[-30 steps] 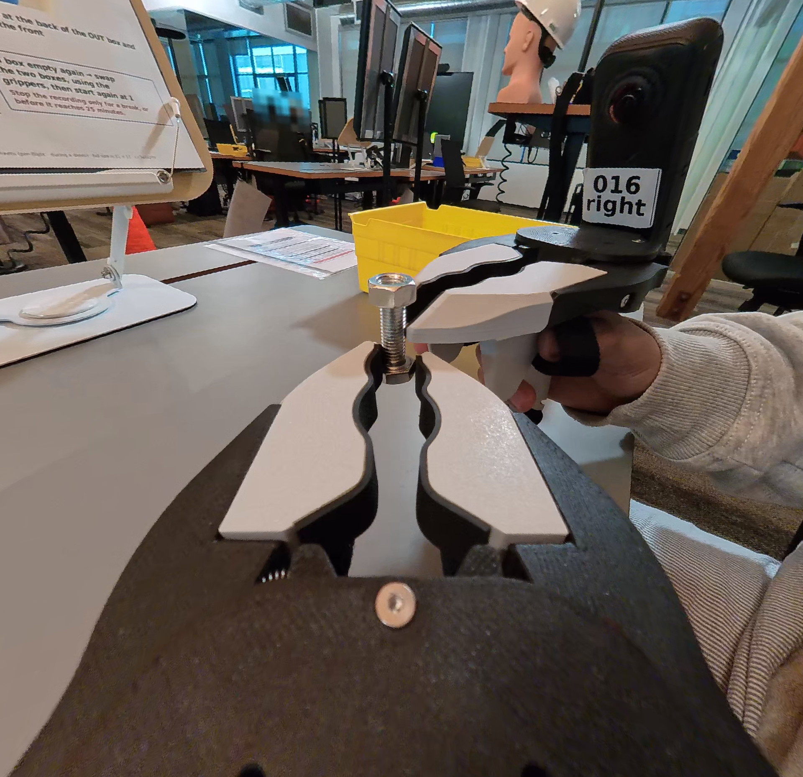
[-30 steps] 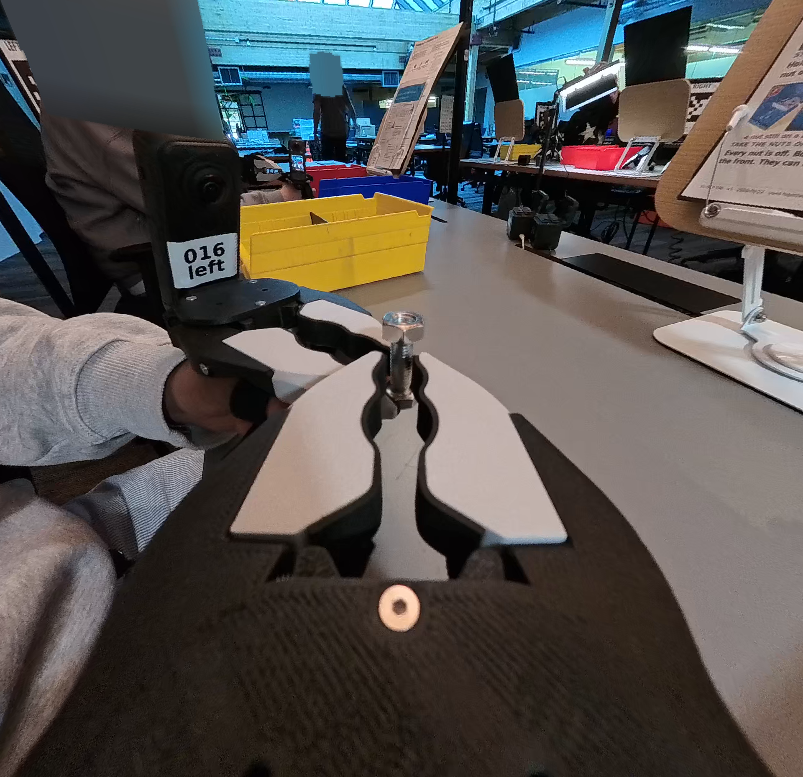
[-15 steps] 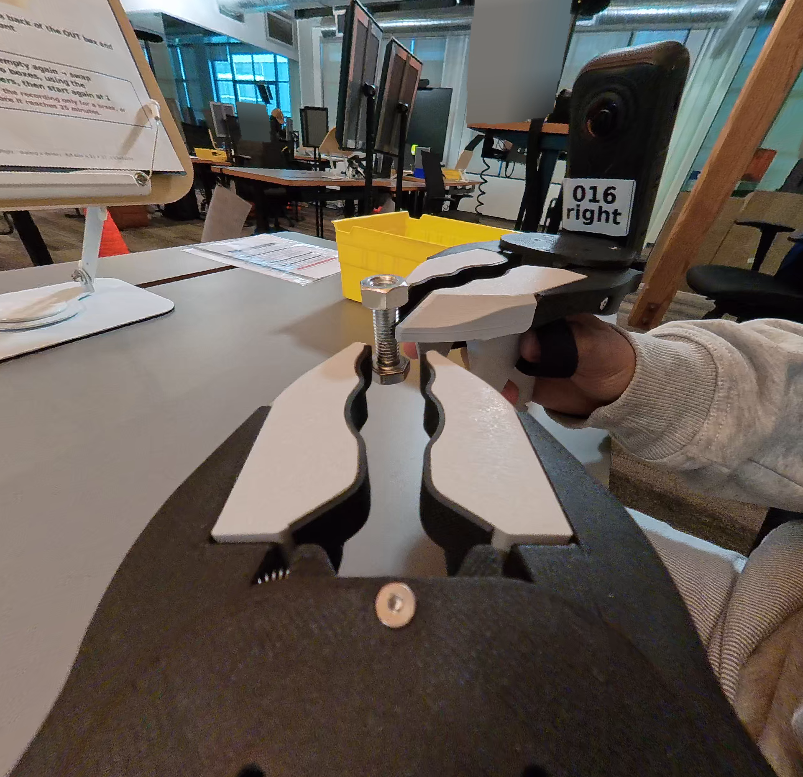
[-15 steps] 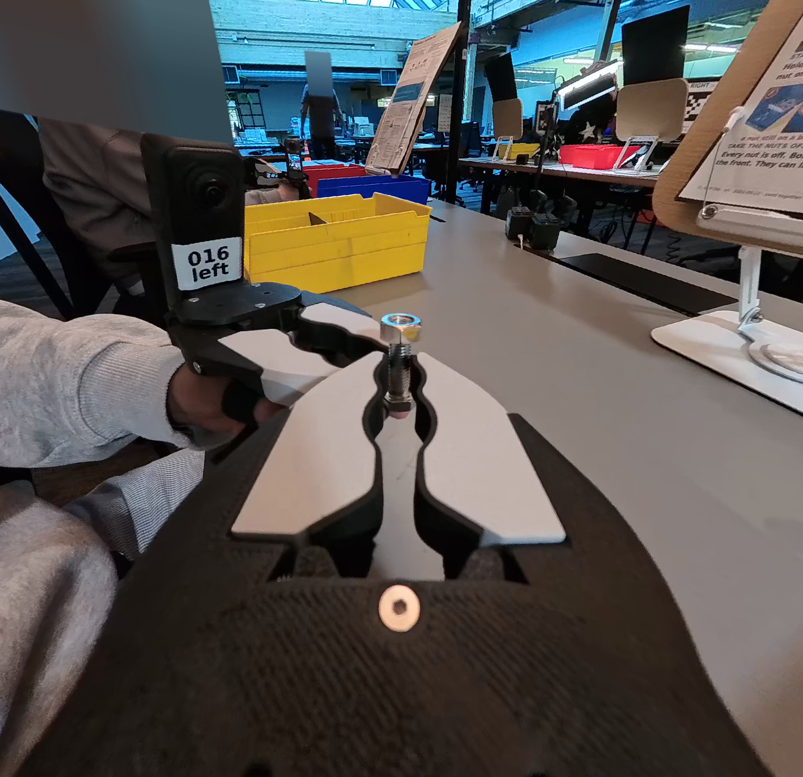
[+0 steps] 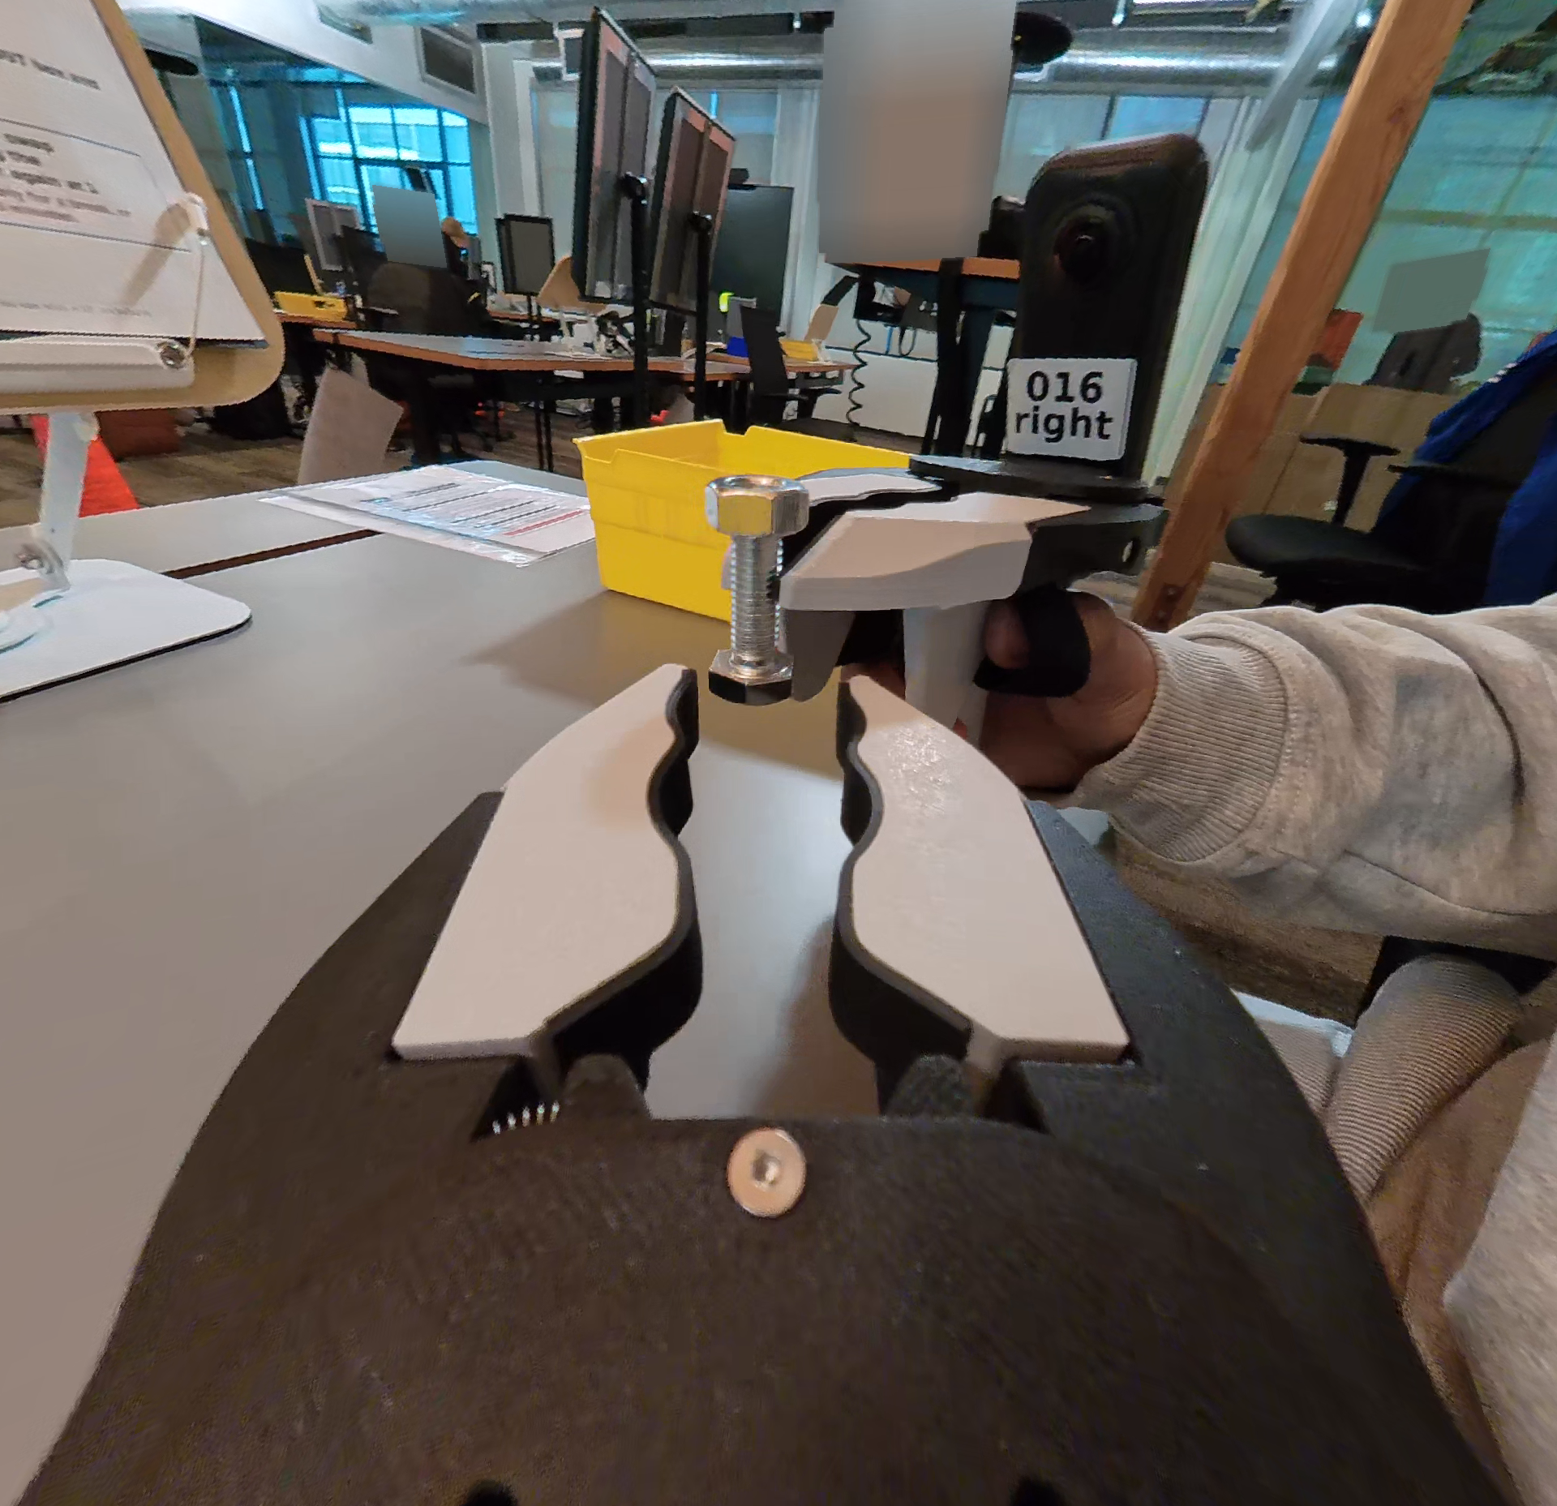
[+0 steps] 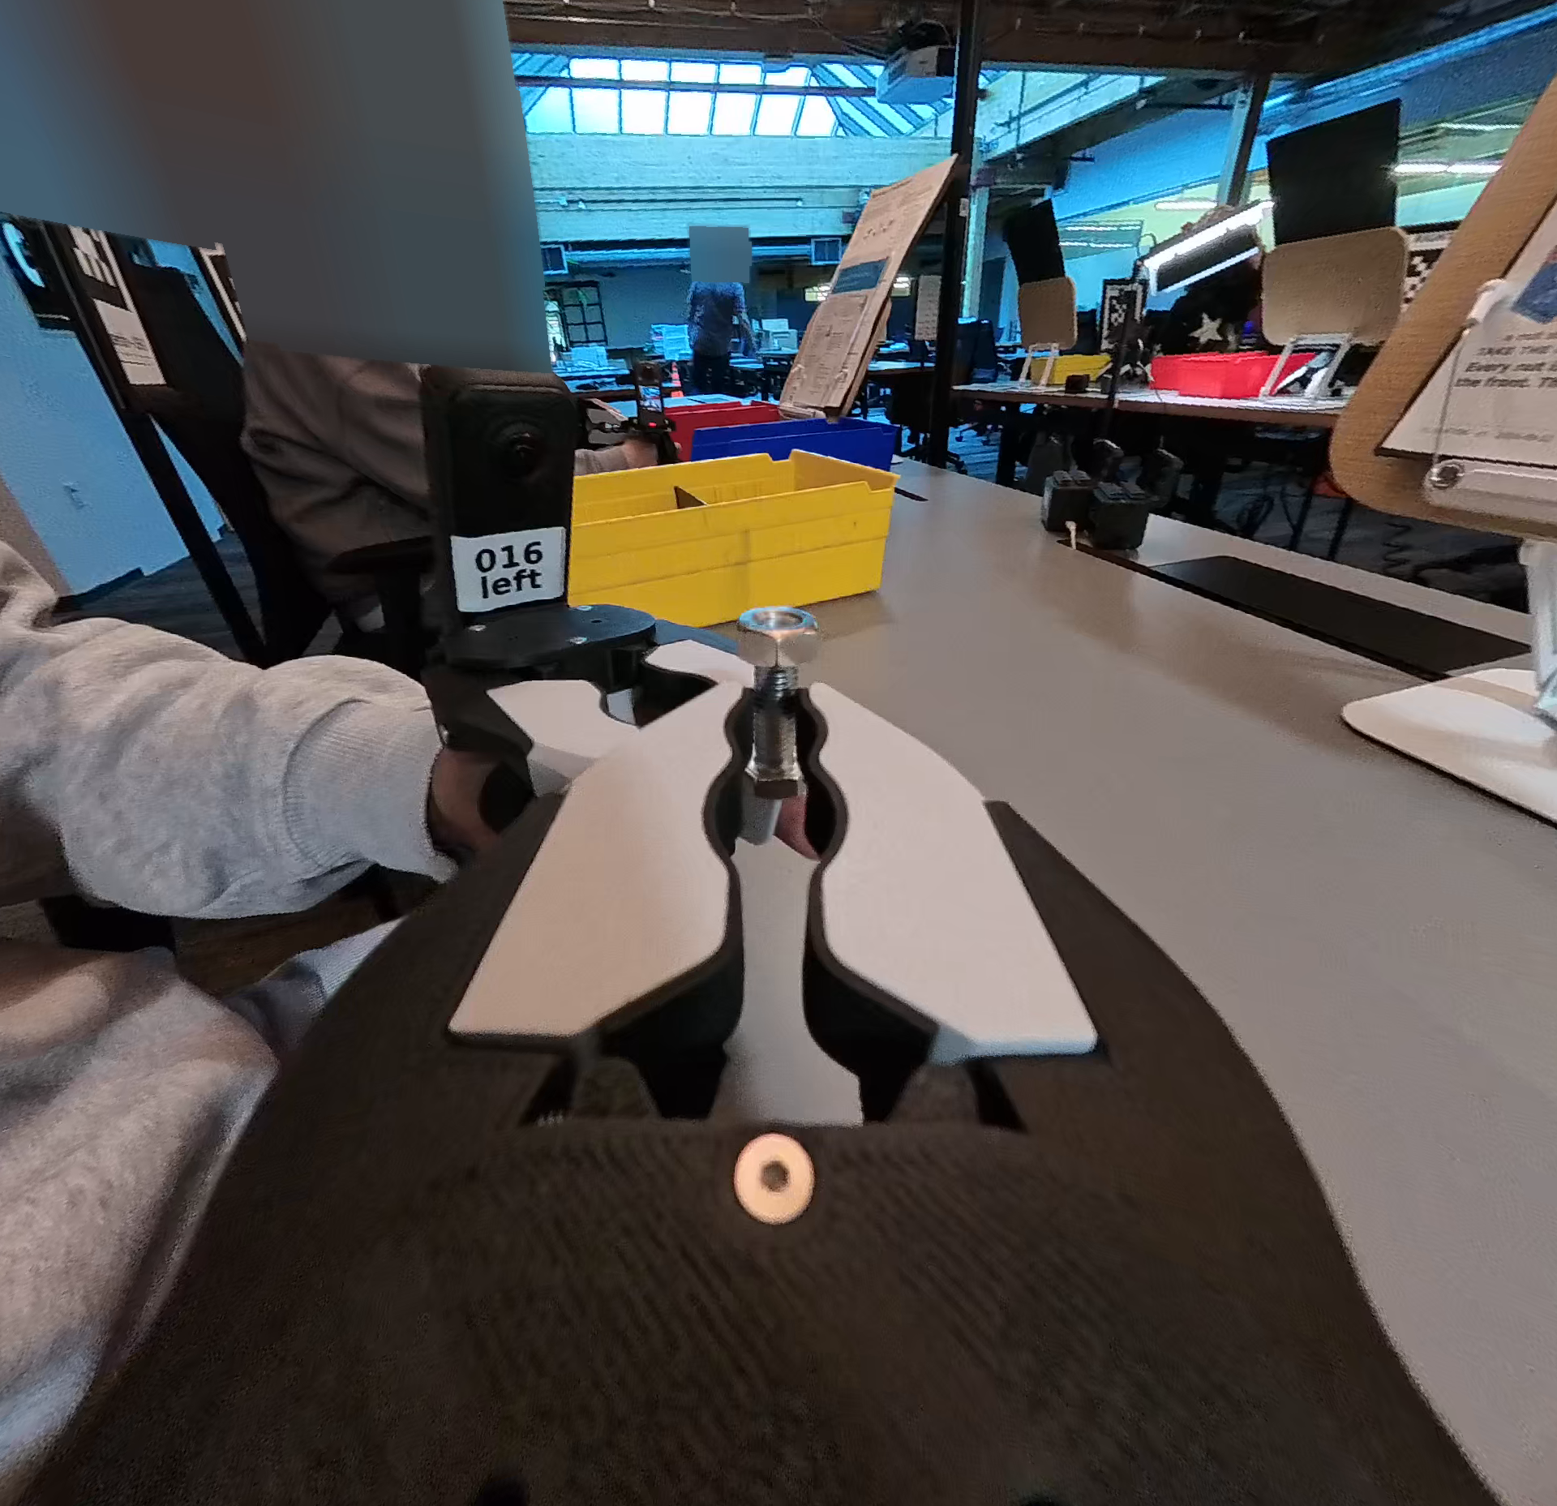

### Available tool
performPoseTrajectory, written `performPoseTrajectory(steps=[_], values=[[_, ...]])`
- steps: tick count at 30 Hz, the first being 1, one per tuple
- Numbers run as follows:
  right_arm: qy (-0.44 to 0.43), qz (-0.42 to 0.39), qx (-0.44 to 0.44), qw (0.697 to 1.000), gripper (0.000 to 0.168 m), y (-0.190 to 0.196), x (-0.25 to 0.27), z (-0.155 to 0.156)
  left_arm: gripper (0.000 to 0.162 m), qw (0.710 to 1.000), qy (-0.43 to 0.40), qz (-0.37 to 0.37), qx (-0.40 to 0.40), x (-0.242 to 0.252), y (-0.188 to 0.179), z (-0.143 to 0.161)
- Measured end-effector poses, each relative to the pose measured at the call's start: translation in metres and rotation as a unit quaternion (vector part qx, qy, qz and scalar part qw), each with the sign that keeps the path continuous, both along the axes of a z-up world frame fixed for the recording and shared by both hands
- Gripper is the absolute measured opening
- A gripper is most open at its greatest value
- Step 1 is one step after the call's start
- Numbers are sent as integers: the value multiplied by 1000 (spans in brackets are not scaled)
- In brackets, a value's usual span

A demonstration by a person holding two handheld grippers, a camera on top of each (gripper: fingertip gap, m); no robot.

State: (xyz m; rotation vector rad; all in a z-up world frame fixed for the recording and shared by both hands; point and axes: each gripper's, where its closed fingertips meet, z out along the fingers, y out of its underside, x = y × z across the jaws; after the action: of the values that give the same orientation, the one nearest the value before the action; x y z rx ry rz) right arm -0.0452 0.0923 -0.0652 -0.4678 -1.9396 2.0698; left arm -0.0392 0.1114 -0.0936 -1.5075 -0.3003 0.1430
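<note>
A steel bolt (image 5: 756,593) stands upright, with a hex nut (image 5: 757,507) at its top end and a hex head (image 5: 750,679) at the bottom. My right gripper (image 5: 788,591) comes in from the right and is shut on the threaded shank. In the right wrist view the gripper (image 6: 773,699) clamps the bolt (image 6: 773,741) below the nut (image 6: 777,633). My left gripper (image 5: 765,692) is open, its fingers spread either side of the bolt head, just below and short of it, not touching. It also shows in the right wrist view (image 6: 623,690), at left.
The grey table (image 5: 253,749) lies under both grippers. A yellow bin (image 5: 657,530) stands behind the bolt, another yellow bin (image 6: 724,539) at the table's other end. A document stand (image 5: 109,614) is at far left, papers (image 5: 438,505) beyond it. Black devices (image 6: 1095,505) sit farther back. The grippers are tip to tip, or close to it.
My left gripper has opened and let go of the bolt's bottom hex. The right gripper keeps its hold on the shank, and the bolt now sits clear of the left fingers.
</note>
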Motion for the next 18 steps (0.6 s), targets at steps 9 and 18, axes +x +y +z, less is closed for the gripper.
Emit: performPoseTrajectory(steps=[9, 18], values=[[0, 21, -7, 1000, 10, -3, 5, 2, 22, 1000, 0, -16, 19, 4, -3, 5], [2, 19, -10, 1000, 10, -3, 5, 2, 18, 1000, 4, -10, 17, 2, -3, 6]])
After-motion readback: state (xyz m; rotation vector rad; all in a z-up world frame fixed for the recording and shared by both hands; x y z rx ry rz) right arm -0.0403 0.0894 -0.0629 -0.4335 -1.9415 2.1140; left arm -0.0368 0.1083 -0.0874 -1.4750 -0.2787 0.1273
